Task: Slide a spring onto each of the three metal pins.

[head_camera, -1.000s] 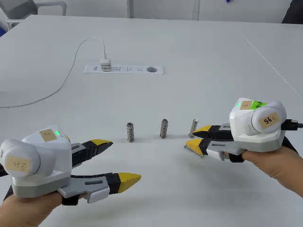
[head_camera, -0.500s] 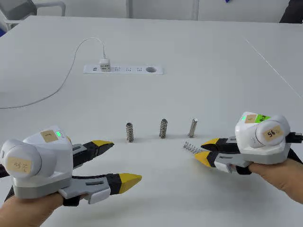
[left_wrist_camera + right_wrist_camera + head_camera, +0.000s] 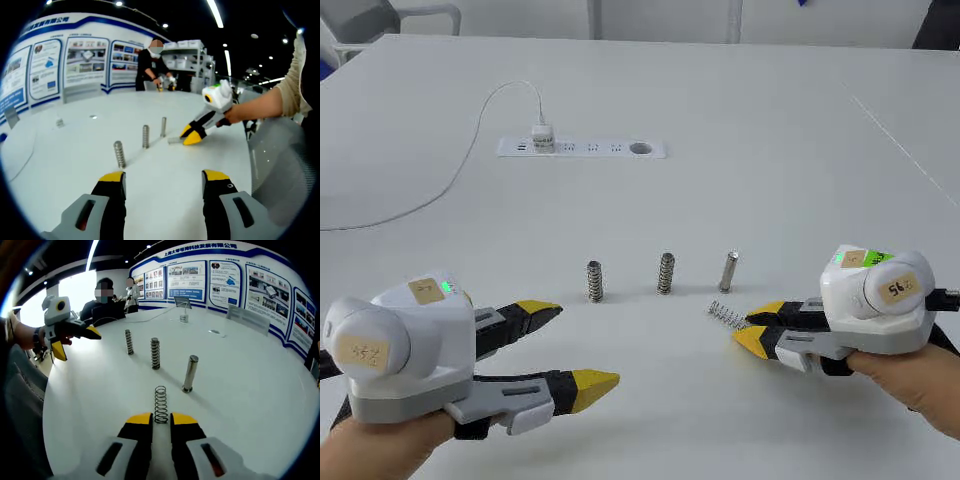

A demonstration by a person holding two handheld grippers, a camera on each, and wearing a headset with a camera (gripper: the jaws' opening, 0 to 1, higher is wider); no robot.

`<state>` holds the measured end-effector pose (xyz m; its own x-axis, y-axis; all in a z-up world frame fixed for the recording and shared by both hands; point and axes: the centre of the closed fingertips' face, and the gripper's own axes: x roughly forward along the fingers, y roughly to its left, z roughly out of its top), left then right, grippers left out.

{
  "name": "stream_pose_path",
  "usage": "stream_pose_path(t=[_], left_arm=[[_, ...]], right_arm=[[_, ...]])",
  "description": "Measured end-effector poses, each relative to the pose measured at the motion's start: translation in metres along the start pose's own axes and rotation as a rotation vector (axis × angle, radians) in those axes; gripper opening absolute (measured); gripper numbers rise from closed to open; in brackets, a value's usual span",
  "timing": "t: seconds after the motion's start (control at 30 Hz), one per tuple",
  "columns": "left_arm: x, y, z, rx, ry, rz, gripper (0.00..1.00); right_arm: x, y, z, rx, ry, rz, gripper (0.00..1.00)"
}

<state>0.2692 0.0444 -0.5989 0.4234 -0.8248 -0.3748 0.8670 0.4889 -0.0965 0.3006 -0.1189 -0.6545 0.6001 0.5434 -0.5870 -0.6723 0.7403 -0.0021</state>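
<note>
Three pins stand in a row on the white table. The left pin (image 3: pixel 594 281) and the middle pin (image 3: pixel 666 272) each carry a spring. The right pin (image 3: pixel 729 270) (image 3: pixel 189 373) is bare. A loose spring (image 3: pixel 725 313) (image 3: pixel 160 404) lies on the table in front of the bare pin. My right gripper (image 3: pixel 757 325) (image 3: pixel 161 419) is low at the table, its jaws closed narrowly around the spring's near end. My left gripper (image 3: pixel 570 345) (image 3: pixel 164 180) hovers wide open at the lower left, holding nothing, well short of the pins.
A white power strip (image 3: pixel 582 147) with a plugged-in charger (image 3: pixel 541 135) and a trailing cable lies farther back on the table (image 3: pixel 800 140). A chair (image 3: pixel 360 20) stands at the far left corner. People stand beyond the table (image 3: pixel 105 295).
My right gripper drew back from the bare pin, right and down to the table, and its jaws narrowed around the spring's end. The spring and the left gripper barely moved.
</note>
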Motion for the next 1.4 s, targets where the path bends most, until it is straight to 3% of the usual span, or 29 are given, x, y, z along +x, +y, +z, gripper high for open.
stream_pose_path(t=[0.27,0.6,1.1,1.4], left_arm=[[0.002,-0.003,0.000,-0.001,0.003,-0.010,0.61],[0.012,-0.007,0.000,0.009,0.009,-0.033,0.58],[0.031,-0.013,0.003,0.070,0.035,-0.091,0.51],[0.038,-0.020,0.007,0.098,0.039,-0.122,0.47]], right_arm=[[0.000,0.000,-0.001,-0.001,0.008,-0.004,0.12],[-0.001,0.009,0.004,-0.018,0.023,0.030,0.11],[-0.008,0.033,0.026,-0.073,-0.005,0.133,0.11],[-0.012,0.056,0.043,-0.141,-0.015,0.230,0.11]])
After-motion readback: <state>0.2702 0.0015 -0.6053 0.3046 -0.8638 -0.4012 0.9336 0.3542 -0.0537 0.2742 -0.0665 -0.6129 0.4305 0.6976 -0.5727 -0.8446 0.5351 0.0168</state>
